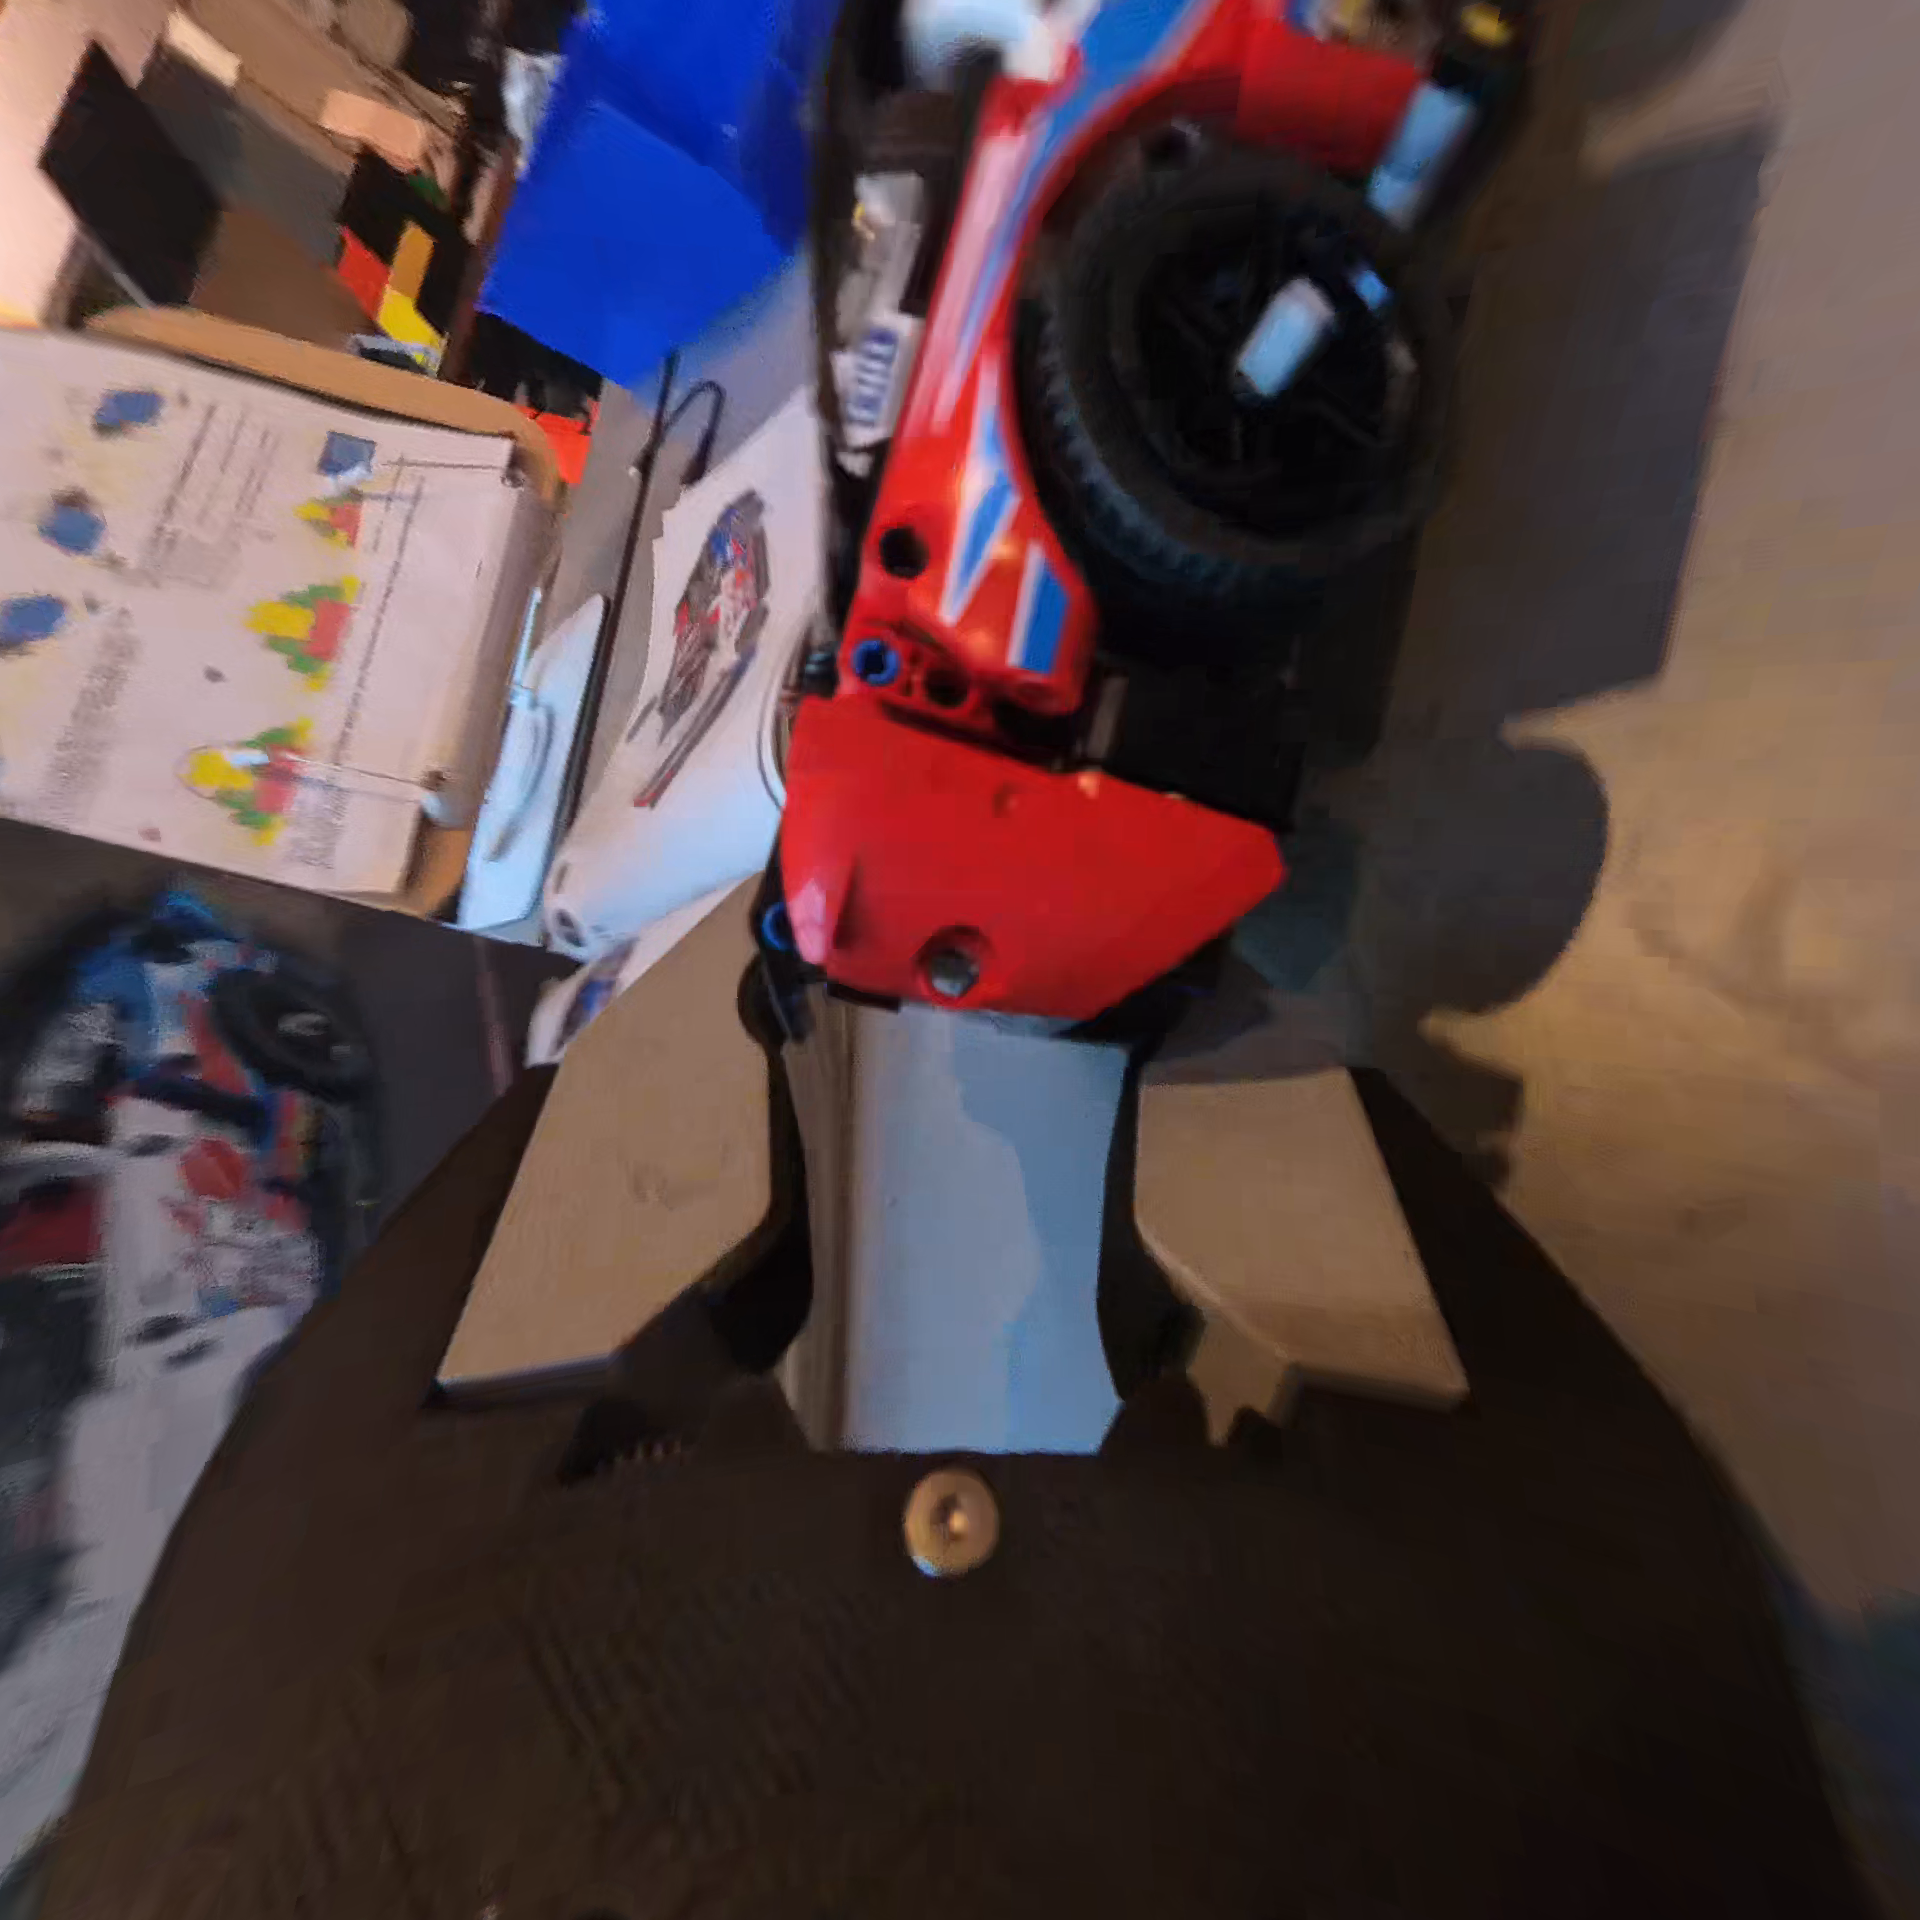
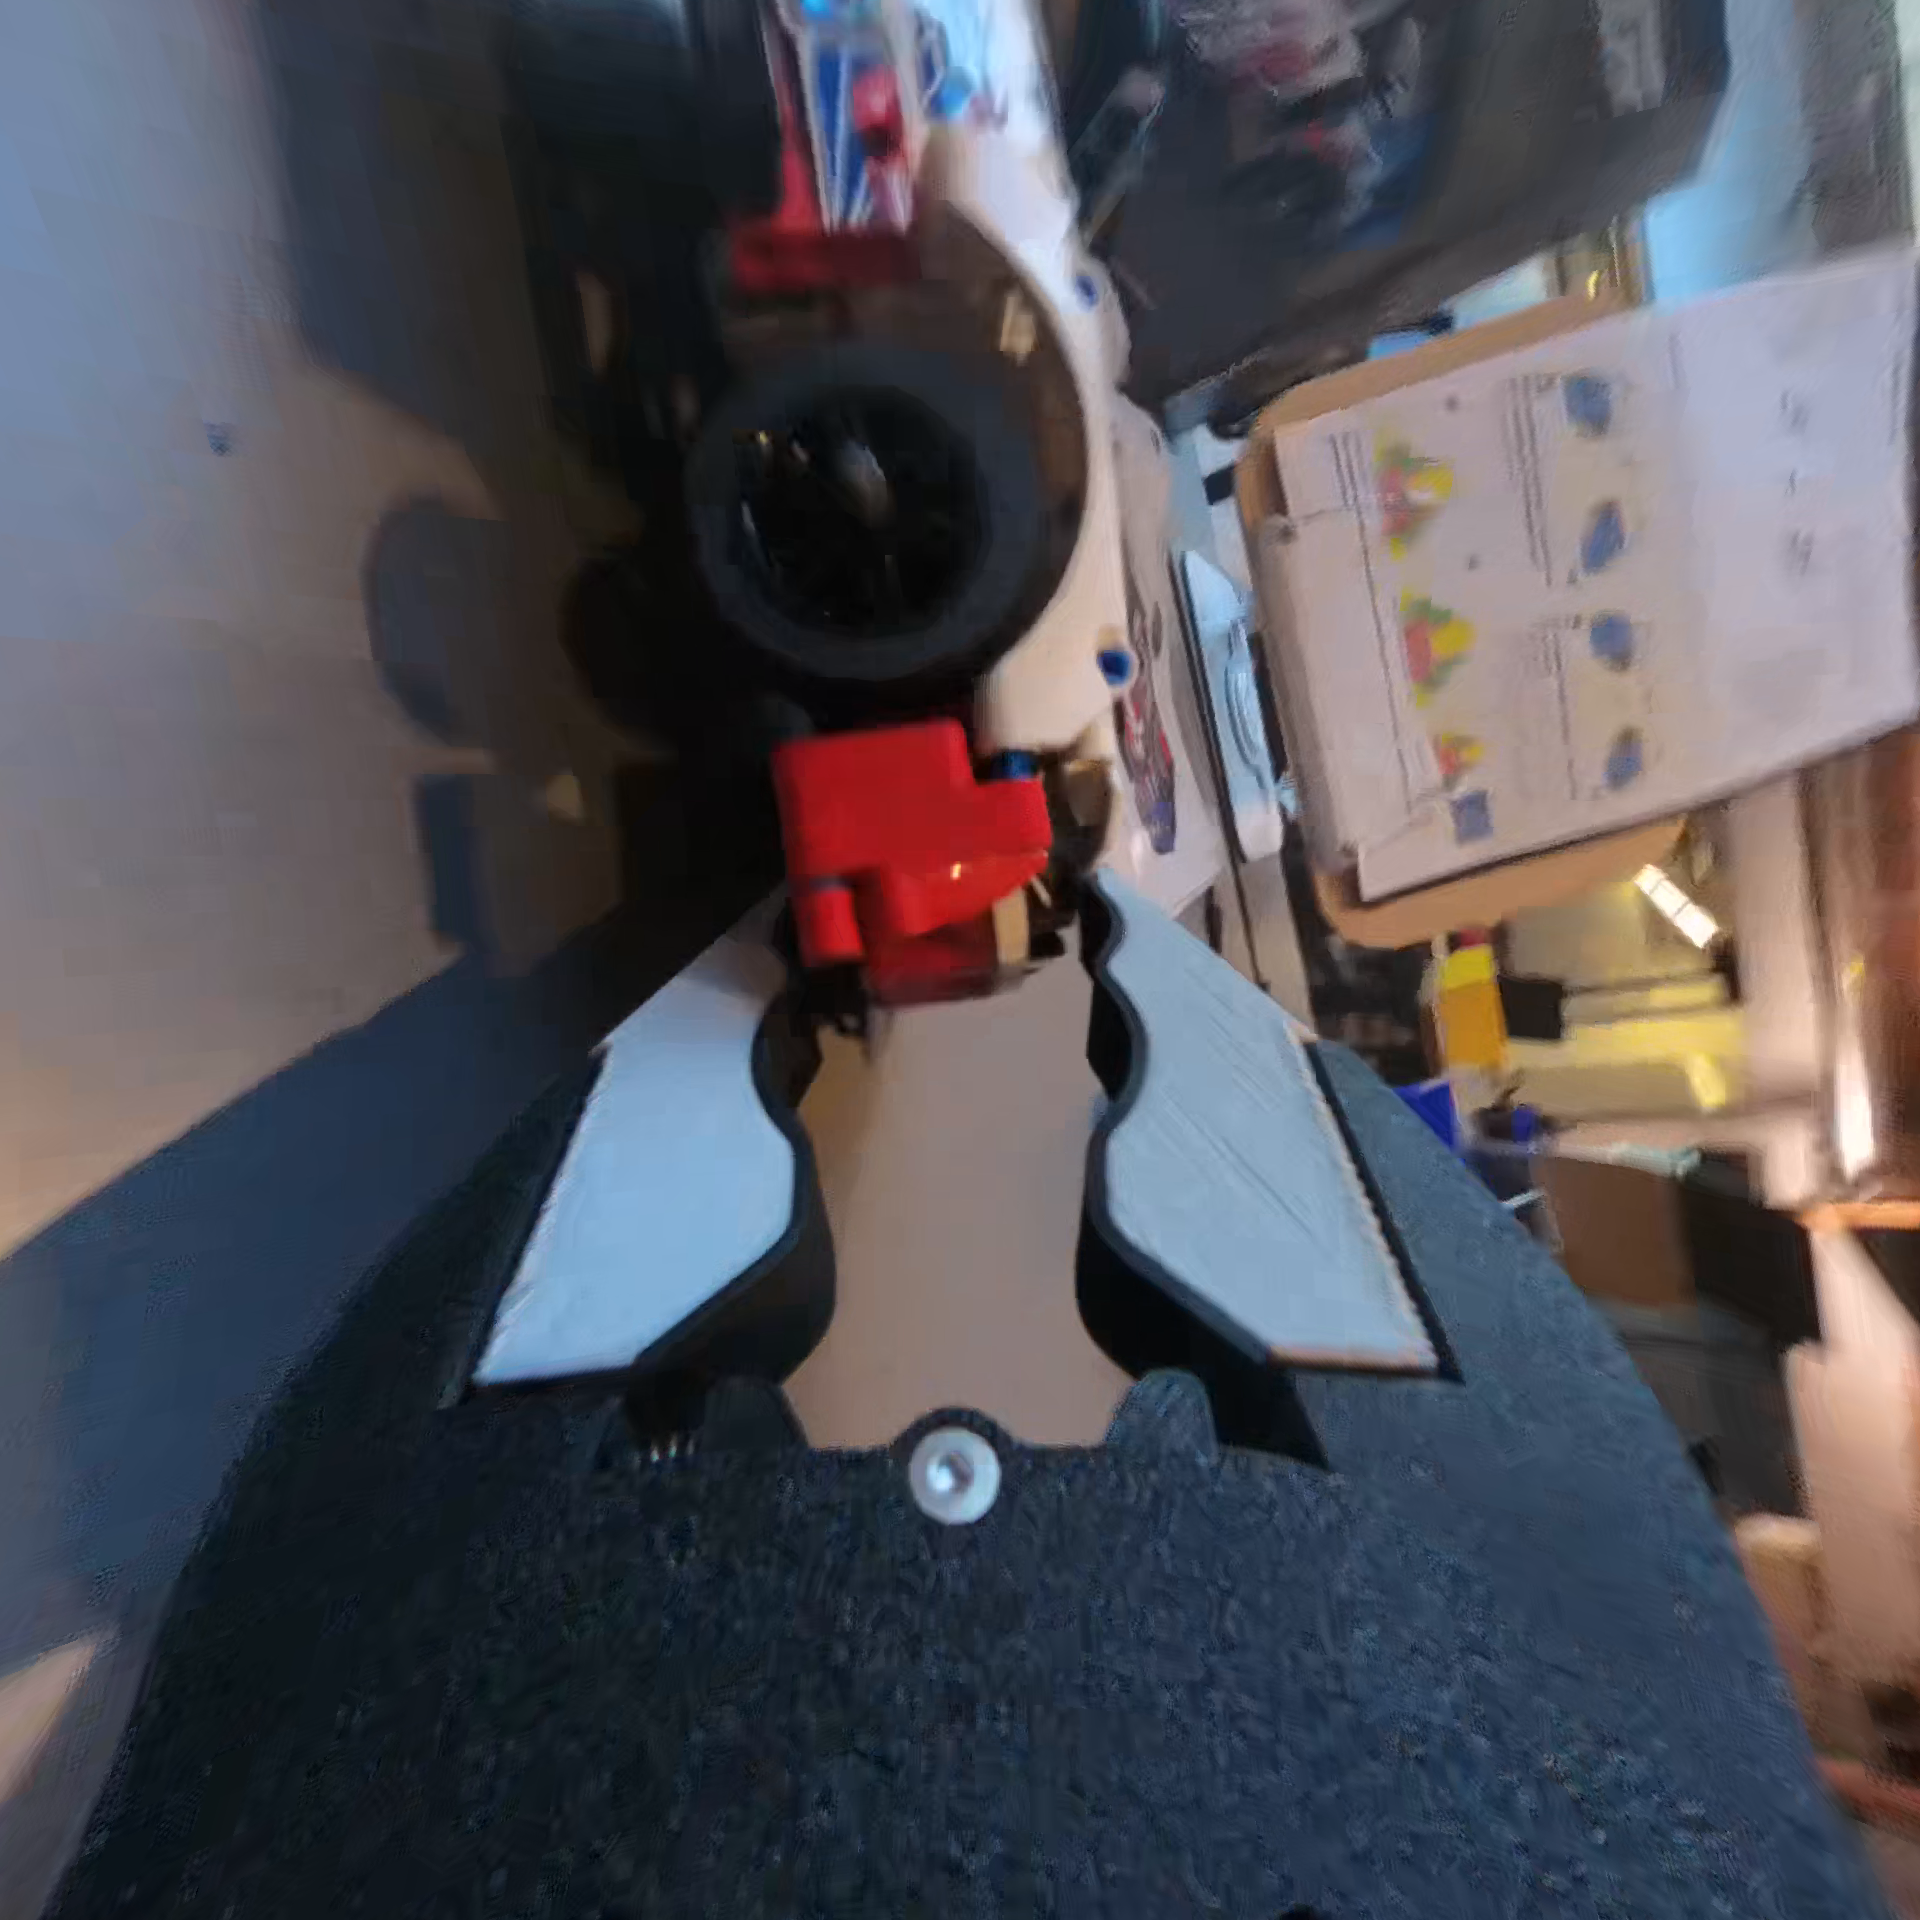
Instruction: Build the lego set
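The lego car [image 1: 987, 520] is red with blue and white stripes and black wheels [image 1: 1226, 343]. It is tilted in both views, above its shadow on the wooden table [image 1: 1714, 987]. My left gripper [image 1: 951, 1029] is closed around one end, under a red panel [image 1: 1018, 883] that hides the fingertips. My right gripper [image 2: 930, 925] is closed on a red block [image 2: 904, 831] at the car's other end, just below a black wheel [image 2: 862, 520]. Both views are blurred.
A cardboard box with a printed sheet on it [image 1: 239, 613] stands beside the car and also shows in the right wrist view [image 2: 1558, 623]. A blue bin [image 1: 644, 208], an open instruction booklet [image 1: 717, 623] and the set's box [image 1: 177, 1143] lie nearby. The grippers' ends are close to 25 cm from one another.
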The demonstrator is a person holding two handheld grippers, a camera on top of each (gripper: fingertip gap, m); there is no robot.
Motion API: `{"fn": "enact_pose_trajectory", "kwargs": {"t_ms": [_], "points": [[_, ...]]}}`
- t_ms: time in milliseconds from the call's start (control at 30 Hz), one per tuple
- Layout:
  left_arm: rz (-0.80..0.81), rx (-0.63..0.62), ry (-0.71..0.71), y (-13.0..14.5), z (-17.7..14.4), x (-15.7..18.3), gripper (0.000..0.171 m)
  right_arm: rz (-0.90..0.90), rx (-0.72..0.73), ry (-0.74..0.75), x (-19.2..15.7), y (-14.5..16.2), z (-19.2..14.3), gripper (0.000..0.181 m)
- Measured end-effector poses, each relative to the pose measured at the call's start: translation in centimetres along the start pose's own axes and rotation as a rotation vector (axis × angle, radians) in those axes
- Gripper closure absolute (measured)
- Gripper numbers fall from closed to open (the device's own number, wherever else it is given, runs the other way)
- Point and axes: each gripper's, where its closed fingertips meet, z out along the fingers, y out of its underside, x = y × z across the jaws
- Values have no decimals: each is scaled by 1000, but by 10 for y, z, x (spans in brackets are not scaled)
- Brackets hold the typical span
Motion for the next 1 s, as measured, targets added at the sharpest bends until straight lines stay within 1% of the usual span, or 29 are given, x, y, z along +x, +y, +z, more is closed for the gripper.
{"fn": "enact_pose_trajectory", "kwargs": {"t_ms": [33,67,100,133,200,267,300,333,367,400,433,467,500,533,567,600,633,667,700,733,800,833,867,900,933,967,1000], "points": [[111,-34,-1,3,-7,5,107,-101,1,-39,-11,1,-3,134],[217,-80,39,7,-17,14,105,-211,-24,-74,-18,5,-10,135],[295,-136,80,14,-27,21,106,-308,-58,-90,-18,14,-19,134],[354,-192,107,21,-39,23,107,-389,-83,-88,-12,24,-29,138],[439,-280,109,29,-67,15,110,-498,-131,-63,16,47,-50,141],[478,-367,75,33,-94,-7,110,-535,-247,-21,59,76,-67,147],[452,-395,28,30,-105,-24,116,-500,-315,-16,81,90,-76,152],[396,-421,-21,24,-115,-42,129,-437,-377,-42,97,101,-83,165],[316,-422,-70,14,-123,-59,134,-364,-437,-54,113,109,-89,181],[214,-391,-130,-1,-128,-74,136,-296,-487,13,138,111,-93,181],[96,-350,-176,-18,-130,-85,141,-224,-513,109,162,107,-96,171],[-27,-310,-179,-34,-130,-86,145,-121,-522,159,174,101,-97,166],[-149,-262,-135,-51,-126,-77,147,20,-503,152,172,90,-94,169],[-252,-206,-56,-69,-120,-59,148,180,-446,116,160,73,-87,163],[-322,-148,28,-89,-114,-36,154,327,-357,53,141,49,-78,155],[-377,-98,66,-106,-107,-17,163,441,-246,-24,118,20,-71,155],[-424,-56,86,-120,-101,3,166,520,-138,-95,94,-8,-66,157],[-454,-23,132,-132,-96,28,170,577,-56,-134,73,-31,-63,158],[-483,-8,145,-139,-91,50,171,607,0,-151,54,-49,-62,159],[-523,-9,114,-140,-86,66,171,618,39,-162,36,-62,-61,162],[-558,-35,131,-137,-77,107,171,626,63,-190,2,-76,-58,163],[-578,-57,115,-132,-73,121,171,595,42,-248,-20,-78,-58,164],[-598,-85,96,-128,-71,132,171,573,-4,-258,-33,-73,-57,169],[-618,-97,88,-127,-70,143,171,585,-24,-234,-38,-68,-58,159],[-649,-95,75,-129,-70,150,171,621,10,-245,-46,-72,-63,144],[-692,-92,55,-132,-70,154,171,660,70,-279,-53,-81,-72,148],[-734,-93,37,-136,-71,157,171,687,122,-290,-58,-86,-82,160]]}}
